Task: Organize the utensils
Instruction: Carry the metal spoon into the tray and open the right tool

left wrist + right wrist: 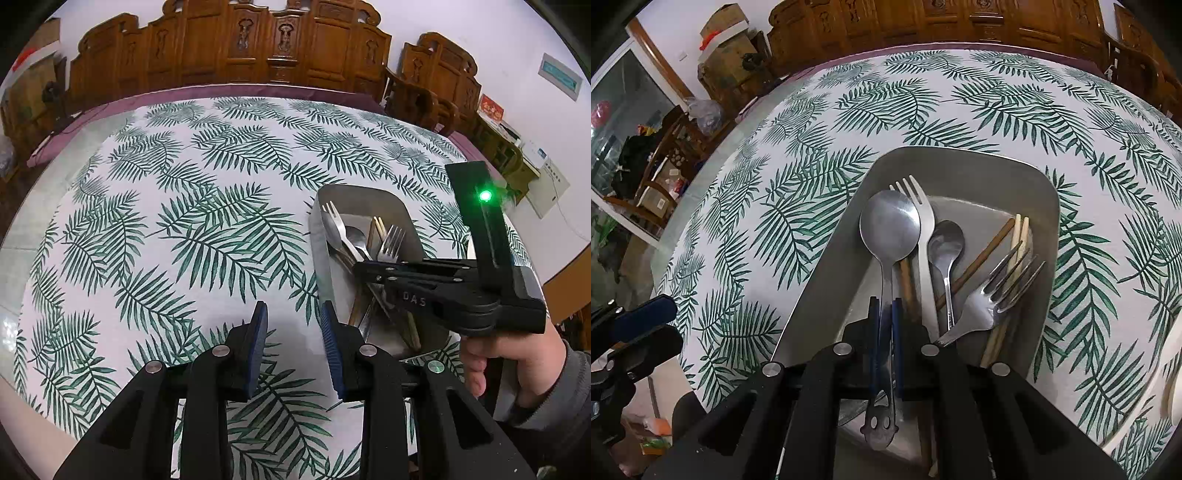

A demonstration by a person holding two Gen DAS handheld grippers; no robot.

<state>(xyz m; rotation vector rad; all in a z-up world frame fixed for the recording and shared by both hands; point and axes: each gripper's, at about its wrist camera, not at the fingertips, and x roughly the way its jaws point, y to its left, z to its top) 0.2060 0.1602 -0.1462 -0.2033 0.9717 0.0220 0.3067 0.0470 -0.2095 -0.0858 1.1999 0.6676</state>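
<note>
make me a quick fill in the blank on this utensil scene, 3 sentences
1. The right gripper is shut on the handle of the large ____.
2. The utensils lie in a grey ____.
3. The left gripper holds ____ between its pads.

Missing words: spoon; tray; nothing

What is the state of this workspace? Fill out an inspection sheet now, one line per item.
Surface: round table under a leaf-print cloth.
Job's things: grey tray holding a large spoon, small spoon, two forks and chopsticks.
Clutter: white object at the table edge, too cropped to identify.
Grippers: right gripper shut on the large spoon's handle over the tray; left gripper open, nothing between its fingers, beside the tray.
Cables: nothing seen.
Surroundings: carved wooden chairs, cardboard boxes.
</note>
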